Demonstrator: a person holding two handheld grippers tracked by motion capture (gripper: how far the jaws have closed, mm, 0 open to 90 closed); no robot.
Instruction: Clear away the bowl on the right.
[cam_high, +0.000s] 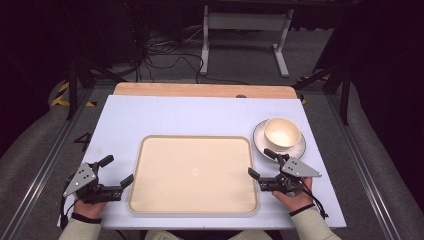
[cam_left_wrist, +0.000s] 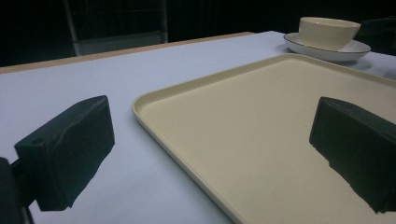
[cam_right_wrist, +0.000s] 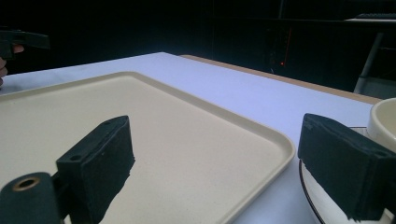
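Meanwhile, at a white-covered table (cam_high: 200, 115) with a wooden strip along its far edge, a person is holding a two-jaw gripper in each hand. On the left, the left gripper (cam_high: 119, 171) is sitting with its black, blocky jaws spread wide and holding nothing, one jaw over the bare table, the other reaching over the near left corner of the tray (cam_high: 194, 145). At centre, that cream, matte, rectangular tray is lying flat with rounded corners and a low raised rim, carrying nothing. To the right, the right gripper (cam_high: 262, 163) is likewise gaping wide and empty, one jaw over the tray's right edge, the other just beside the saucer (cam_high: 260, 135). Farthest right, a round cream bowl (cam_high: 282, 133) is resting upright on that pale, dark-rimmed saucer just off the tray's far right corner, its smooth interior showing empty.
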